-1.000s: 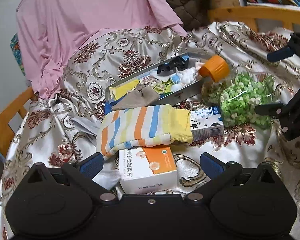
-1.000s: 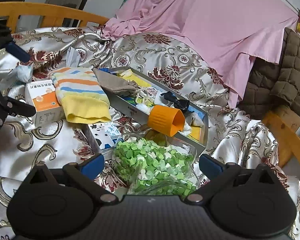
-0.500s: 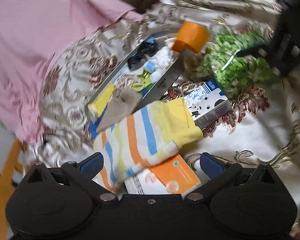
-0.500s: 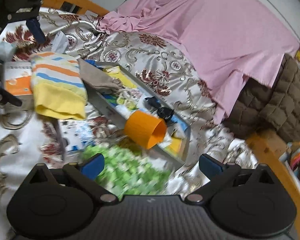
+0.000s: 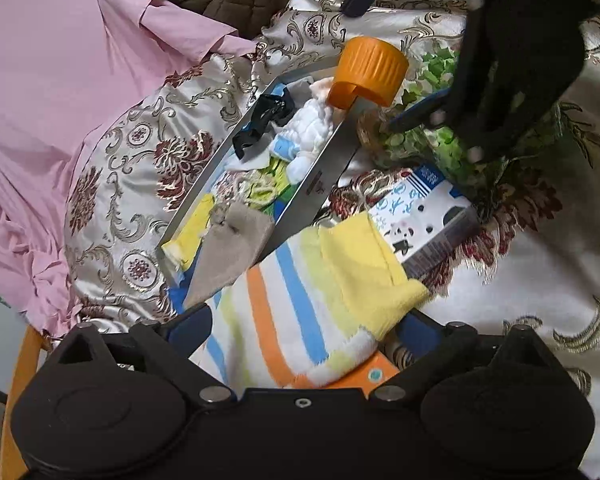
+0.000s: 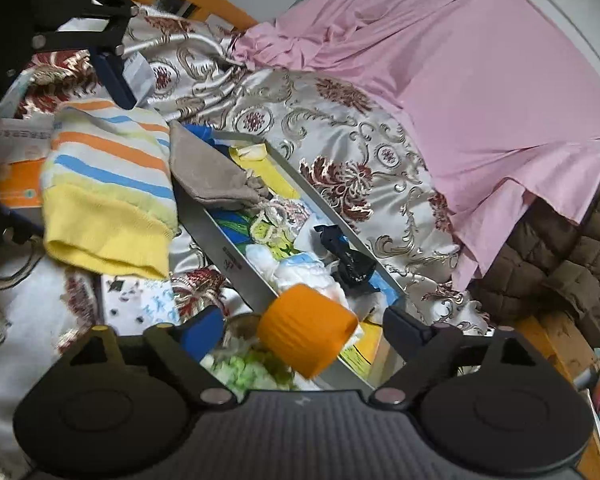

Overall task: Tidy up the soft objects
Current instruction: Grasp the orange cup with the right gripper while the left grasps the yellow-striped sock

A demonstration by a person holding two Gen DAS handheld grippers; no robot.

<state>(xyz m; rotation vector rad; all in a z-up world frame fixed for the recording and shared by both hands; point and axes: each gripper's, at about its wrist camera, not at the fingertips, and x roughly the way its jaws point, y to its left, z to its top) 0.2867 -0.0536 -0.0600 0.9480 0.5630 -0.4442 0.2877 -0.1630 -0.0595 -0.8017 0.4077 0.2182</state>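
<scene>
A bed draped in shiny cream brocade with dark red flowers [image 5: 540, 280] carries a clutter of things. The left tongs [image 5: 306, 326] are spread wide, one blue pad on each side of a soft knitted sock with orange, blue and yellow stripes [image 5: 300, 292], not pinching it yet. The sock lies towards the near edge of the bed, on top of an orange and white cardboard box [image 5: 364, 376] and just beside a long grey tray [image 5: 320, 176] already holding small cloth items. The right tongs [image 6: 302, 330] are also spread, straddling the orange screw cap [image 6: 306, 328] of a clear jar of green paper bits [image 5: 424, 136] near the tray's far end.

Judging by this, the sock is the next thing to lift. A good pinch would take the thick folded middle, low enough to catch every layer but clear of the box beneath.
</scene>
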